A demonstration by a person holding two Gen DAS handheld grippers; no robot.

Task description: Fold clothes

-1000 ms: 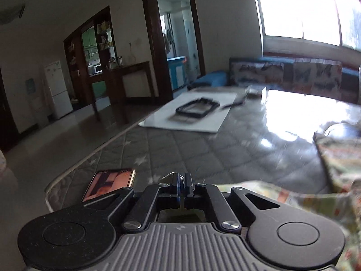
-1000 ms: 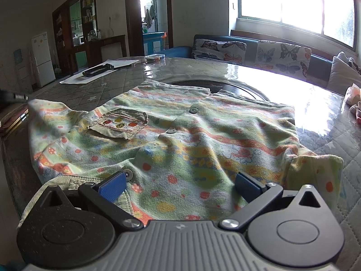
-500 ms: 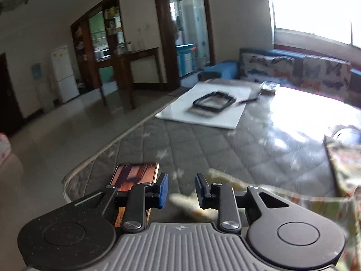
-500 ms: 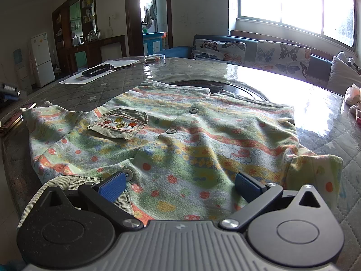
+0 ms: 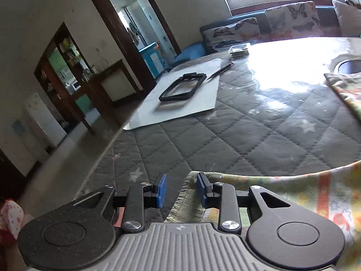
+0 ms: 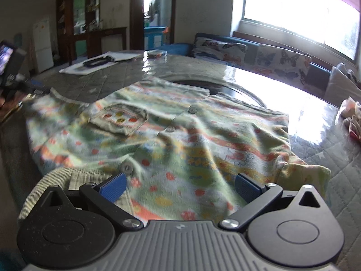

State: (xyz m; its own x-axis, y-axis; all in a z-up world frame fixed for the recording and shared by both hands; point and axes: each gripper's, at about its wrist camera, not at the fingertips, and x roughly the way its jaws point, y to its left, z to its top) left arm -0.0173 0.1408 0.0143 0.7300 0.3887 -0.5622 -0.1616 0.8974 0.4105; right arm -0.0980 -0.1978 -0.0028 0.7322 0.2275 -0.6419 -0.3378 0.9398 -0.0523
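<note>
Change since a second ago: left gripper [image 5: 181, 189], then pinched on the sleeve edge, now has its jaws parted; its view has tilted and the phone beside it has gone from sight. Right gripper's view has lifted and shifted a little, with the cloth now blurred.
Left gripper: jaws apart, blue pads [image 5: 162, 189] facing each other; the ribbed cuff [image 5: 187, 199] of the shirt lies in the gap, resting against the right-hand pad, not clamped.
Sleeve: runs from the cuff off to the right, its upper edge raised clear of the grey quilted table cover [image 5: 259, 140].
White sheet: a white sheet [image 5: 180, 106] lies far across the table with a black frame [image 5: 182, 87] on top of it.
Shirt: a green, orange-striped flowery shirt [image 6: 180, 140] is spread front up on the table, buttons down the middle and a small pocket [image 6: 119, 119] on the left half; its ribbed collar lies just under the right gripper's left finger.
Right gripper: right gripper [image 6: 180, 186] hovers low over the shirt's near end, jaws wide apart, nothing between them.
Right edge: small bundle of pale cloth [image 6: 350, 117] on the table, well apart from the shirt.
Background: butterfly-print sofa [image 6: 248, 54] under a bright window.
</note>
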